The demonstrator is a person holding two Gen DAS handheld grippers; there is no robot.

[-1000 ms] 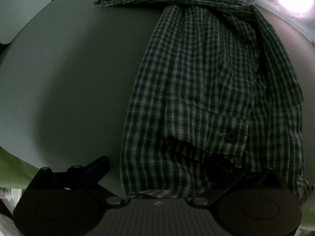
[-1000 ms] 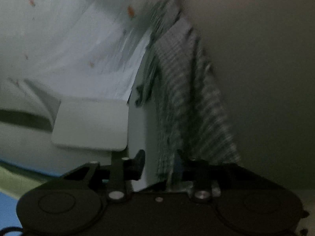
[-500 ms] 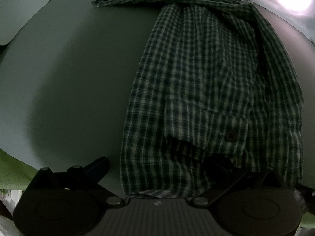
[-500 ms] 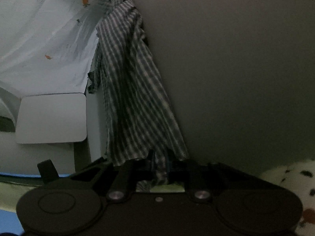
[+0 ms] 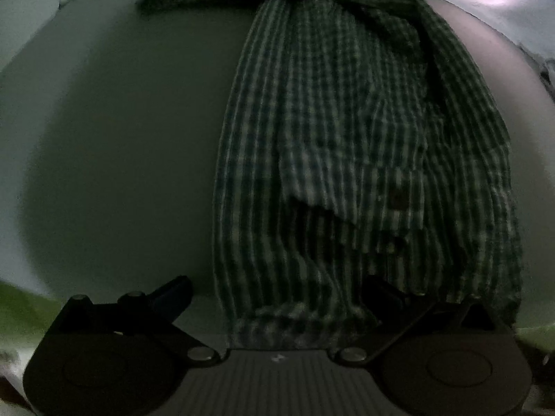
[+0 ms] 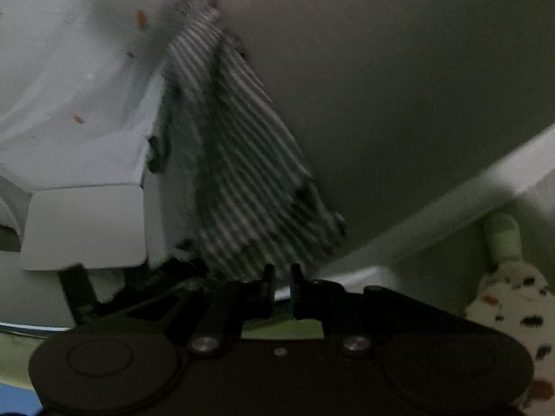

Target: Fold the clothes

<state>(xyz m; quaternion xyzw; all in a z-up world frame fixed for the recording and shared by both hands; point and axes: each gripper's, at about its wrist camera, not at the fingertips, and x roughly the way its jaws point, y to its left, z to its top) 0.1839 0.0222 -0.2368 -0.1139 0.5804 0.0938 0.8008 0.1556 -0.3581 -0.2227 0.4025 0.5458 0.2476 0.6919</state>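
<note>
Half a second ago the right gripper (image 6: 281,277) pinched the hem of the green-and-white checked cotton shirt (image 6: 239,173) between nearly closed jaws; now a narrow gap shows between them with no cloth in it, and the fabric lies just beyond the tips. In the left wrist view the shirt (image 5: 347,138) looks larger and blurred, its near hem bunched between the wide-spread jaws.

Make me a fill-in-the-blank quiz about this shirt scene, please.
The checked shirt lies on a grey ___.
The left fingers stand wide ___.
A dark round ___ sits on the shirt's cuff.
Missing words: table; open; button.
</note>
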